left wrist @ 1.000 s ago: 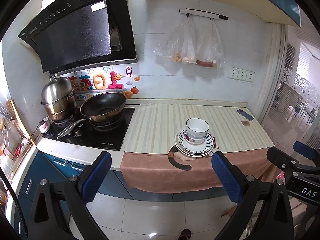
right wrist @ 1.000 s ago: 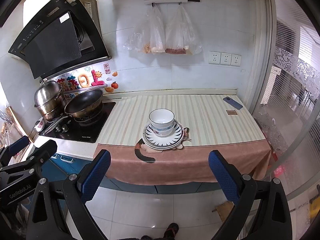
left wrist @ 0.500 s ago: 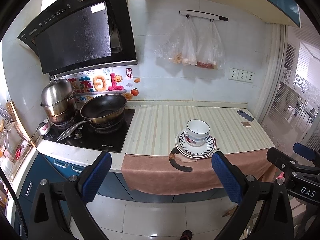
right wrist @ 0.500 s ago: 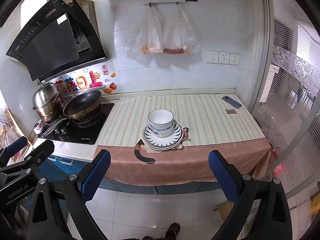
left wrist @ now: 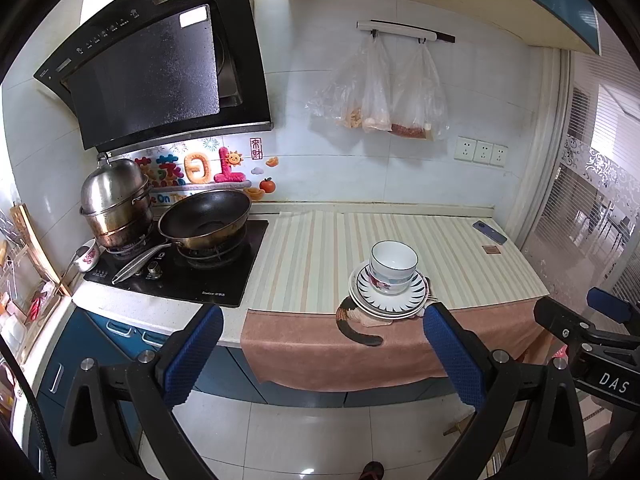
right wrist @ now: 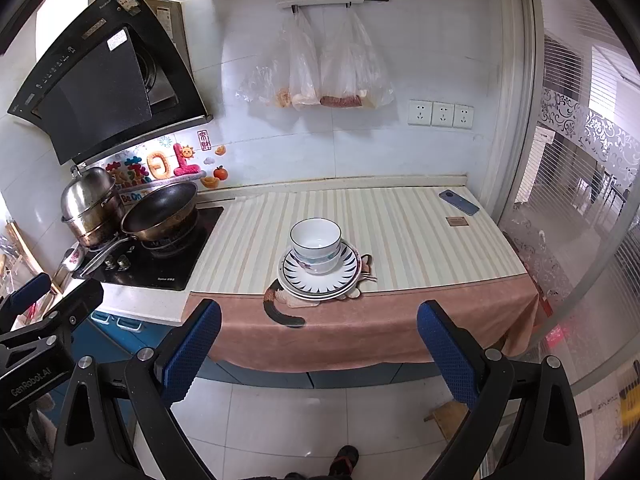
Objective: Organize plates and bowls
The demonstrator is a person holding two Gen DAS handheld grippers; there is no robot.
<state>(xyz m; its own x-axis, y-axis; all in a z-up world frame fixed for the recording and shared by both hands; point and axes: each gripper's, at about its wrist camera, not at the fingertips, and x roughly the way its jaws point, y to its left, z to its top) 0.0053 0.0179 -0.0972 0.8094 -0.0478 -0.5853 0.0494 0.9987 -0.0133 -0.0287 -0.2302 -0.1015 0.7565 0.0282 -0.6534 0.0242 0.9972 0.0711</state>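
Two bowls (right wrist: 316,245) sit stacked on plates (right wrist: 320,276) near the counter's (right wrist: 420,236) front edge, on a brown cloth (right wrist: 360,332). Both claws, left (left wrist: 322,354) and right (right wrist: 318,350), are wide and hold nothing, well back from the stack. A wok (left wrist: 205,220) sits far left.

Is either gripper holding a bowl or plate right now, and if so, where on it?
Nothing is held. The left gripper and right gripper are both open and short of the counter; the bowls sit on the plates, untouched.
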